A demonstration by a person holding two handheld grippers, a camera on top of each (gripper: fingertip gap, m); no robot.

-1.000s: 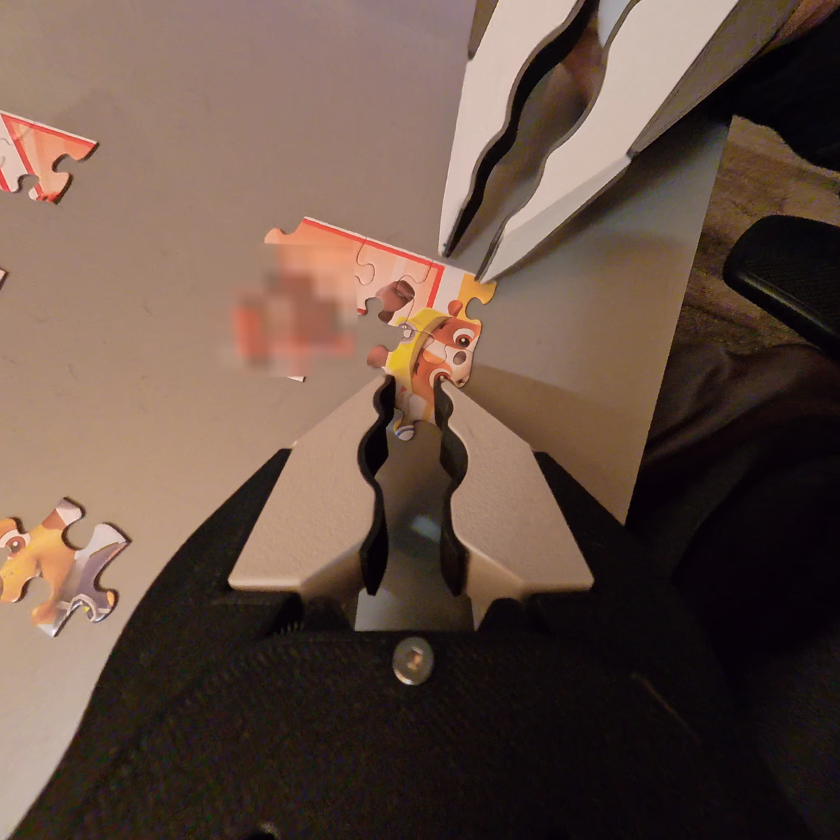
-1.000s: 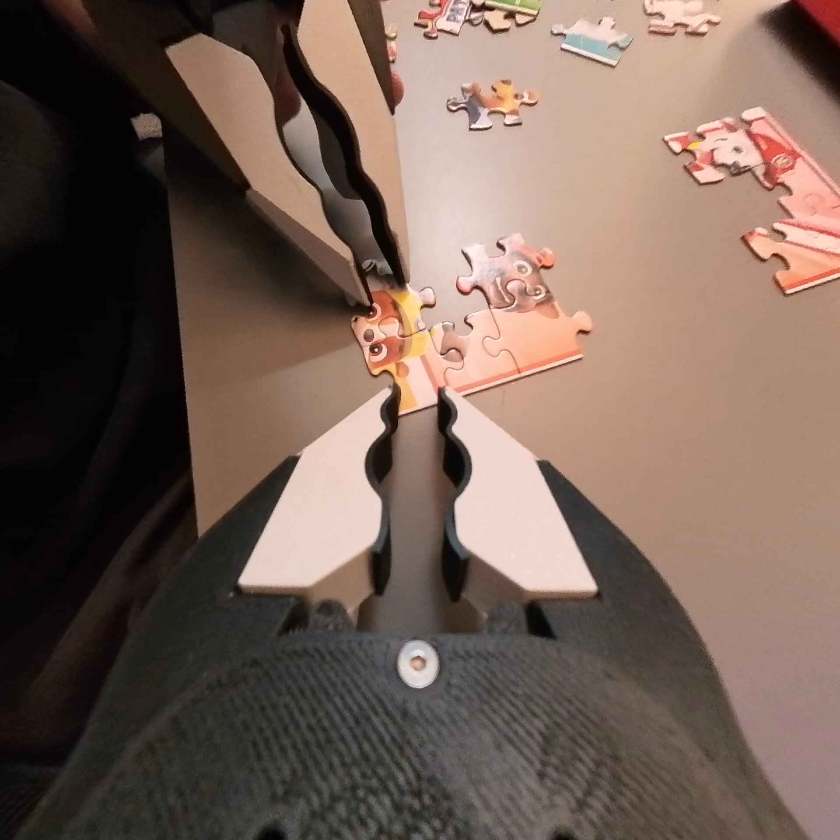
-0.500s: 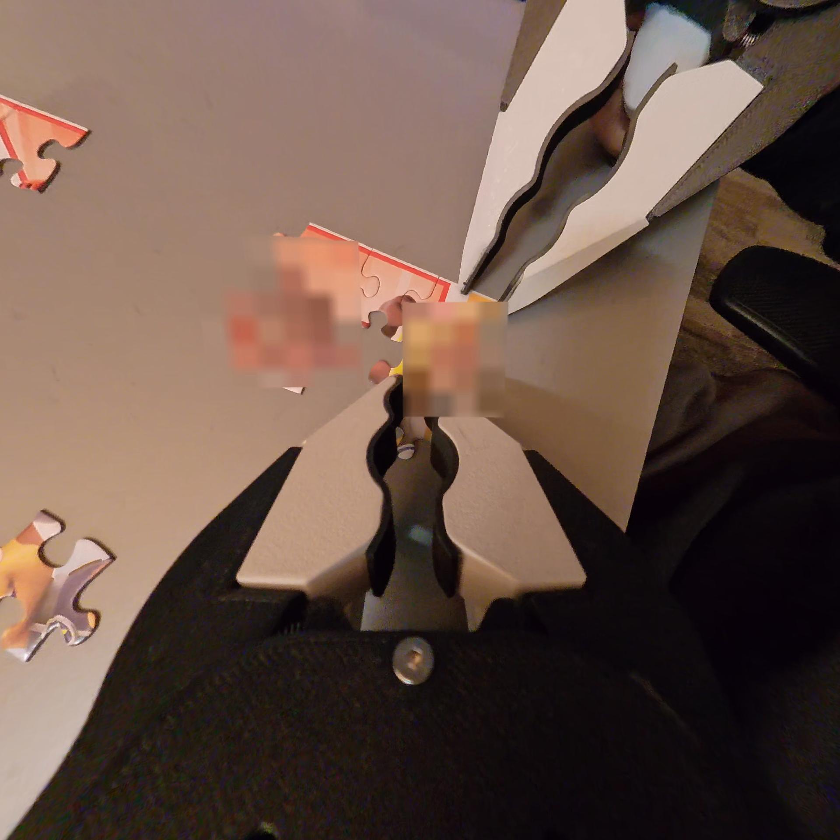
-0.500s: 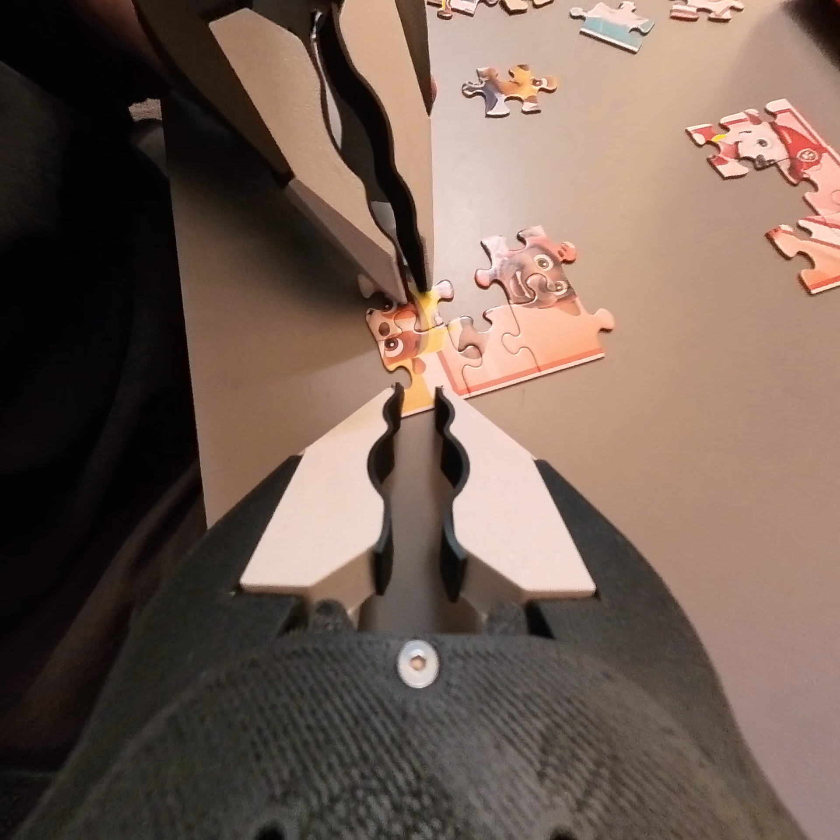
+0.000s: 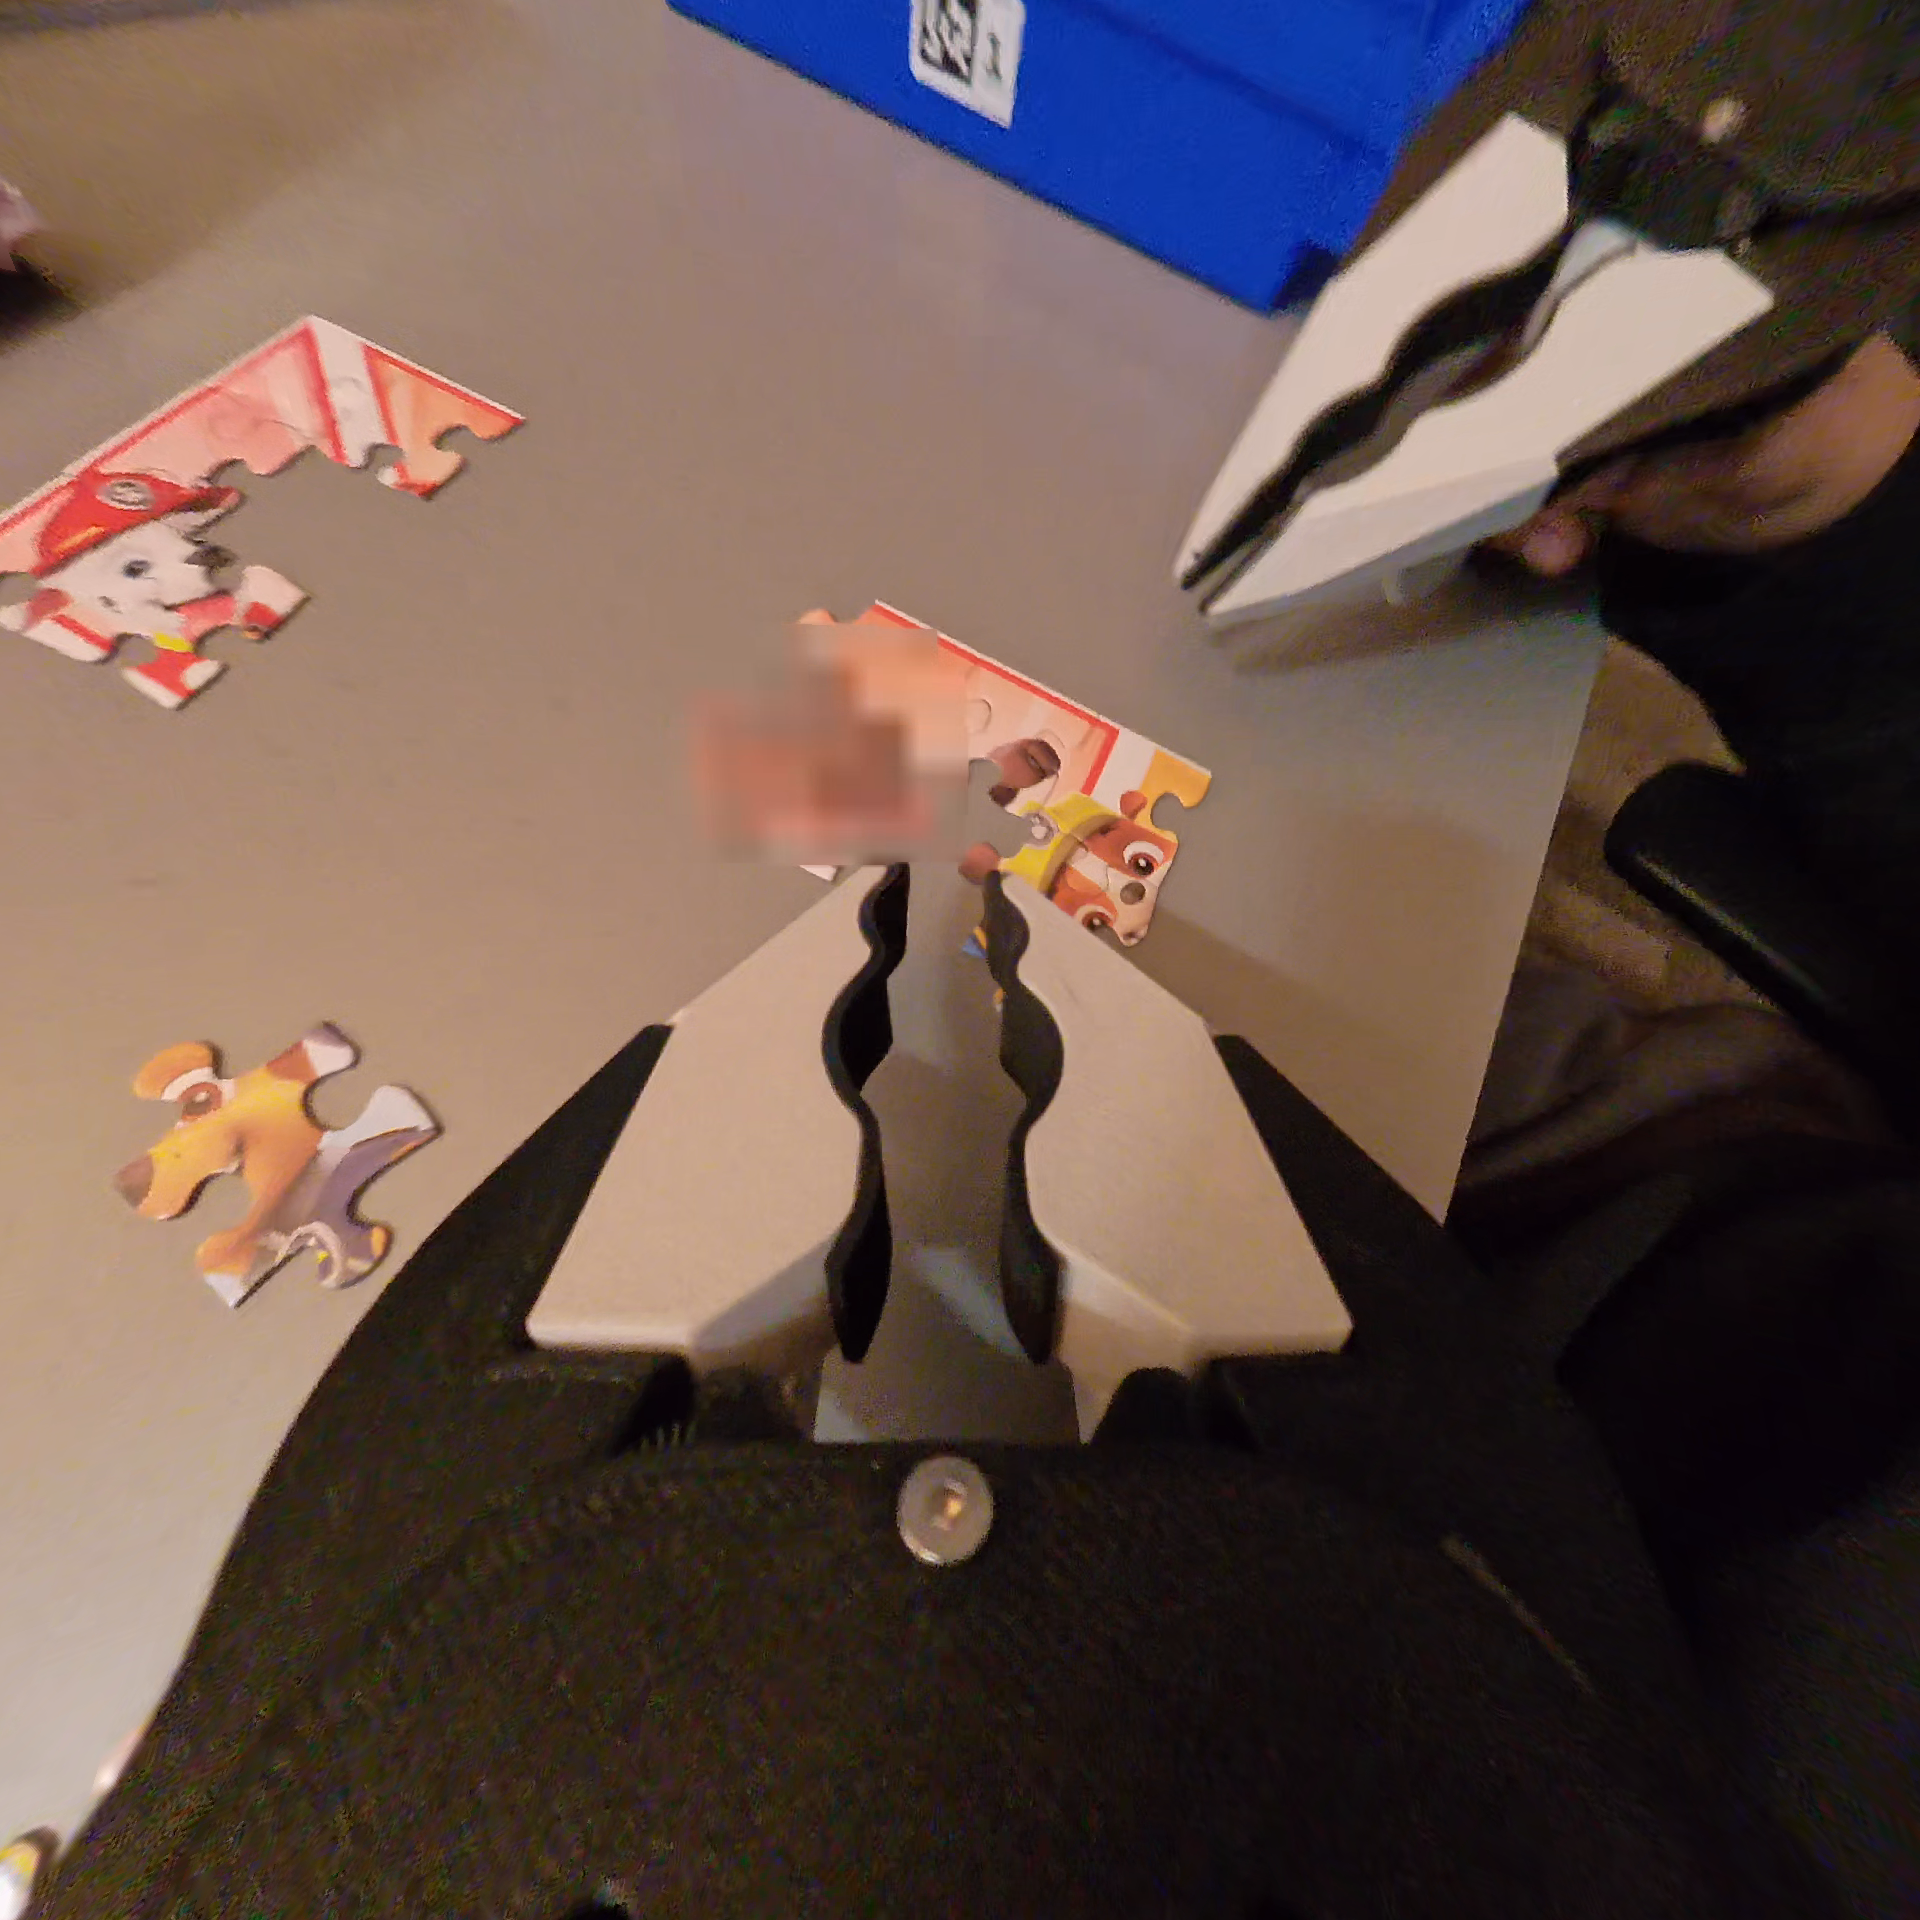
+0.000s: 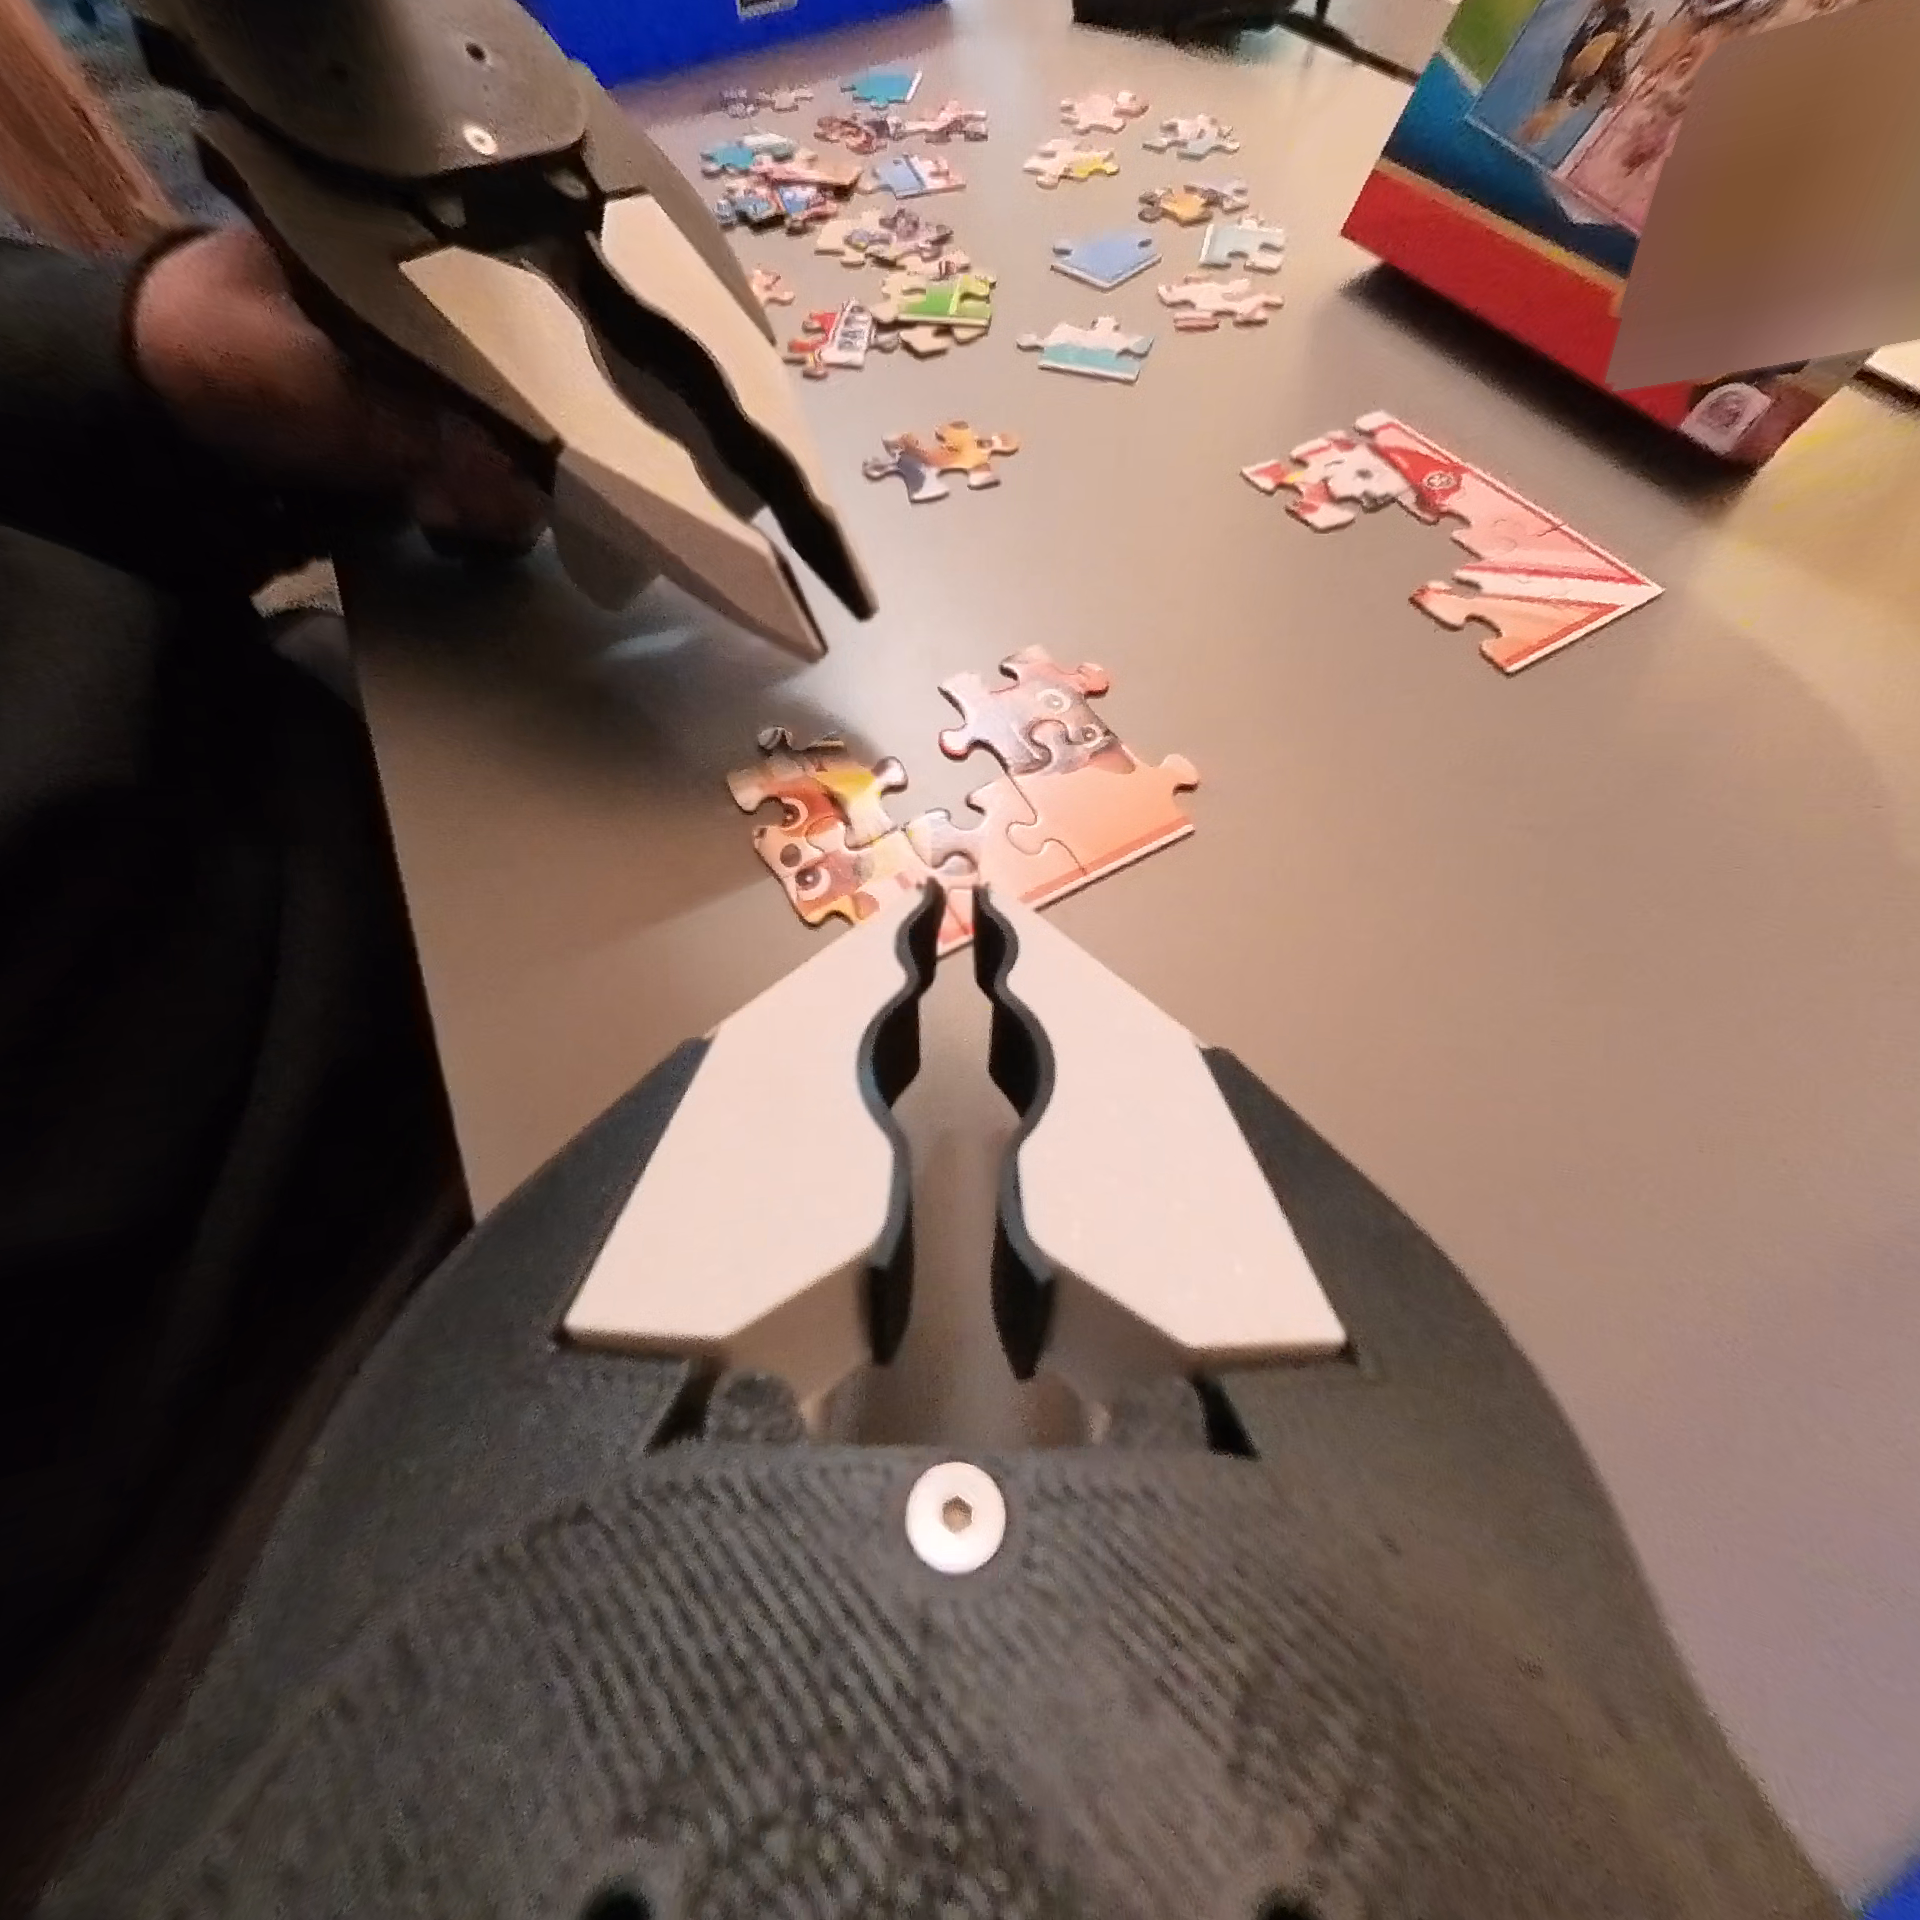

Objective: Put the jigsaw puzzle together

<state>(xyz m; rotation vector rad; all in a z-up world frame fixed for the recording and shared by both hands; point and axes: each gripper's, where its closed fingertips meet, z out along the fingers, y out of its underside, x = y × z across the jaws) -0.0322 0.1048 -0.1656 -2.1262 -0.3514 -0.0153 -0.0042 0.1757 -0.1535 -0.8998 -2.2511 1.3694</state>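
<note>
Smooth matt grey desk [image 6: 1455, 1039]; glossy printed cardboard puzzle pieces [image 6: 1039, 821]; tongs [image 5: 940, 883] of matt plastic with a rough-grained black housing.

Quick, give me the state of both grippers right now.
Left gripper: jaws open, holding nothing, above the joined puzzle pieces.
Right gripper: jaws nearly closed, holding nothing.

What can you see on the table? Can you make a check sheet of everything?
Surface: grey table, bare near its front edge.
Job's things: joined puzzle cluster flat by the table edge; red-and-white corner section farther off.
Clutter: loose puzzle pieces scattered at the back; one orange dog piece alone.
Grippers: left tool open, holding nothing, tips over the cluster; right tool nearly closed, nothing between its tips.
Cables: nothing seen.
Surroundings: blue box, colourful puzzle box, dark chair.
</note>
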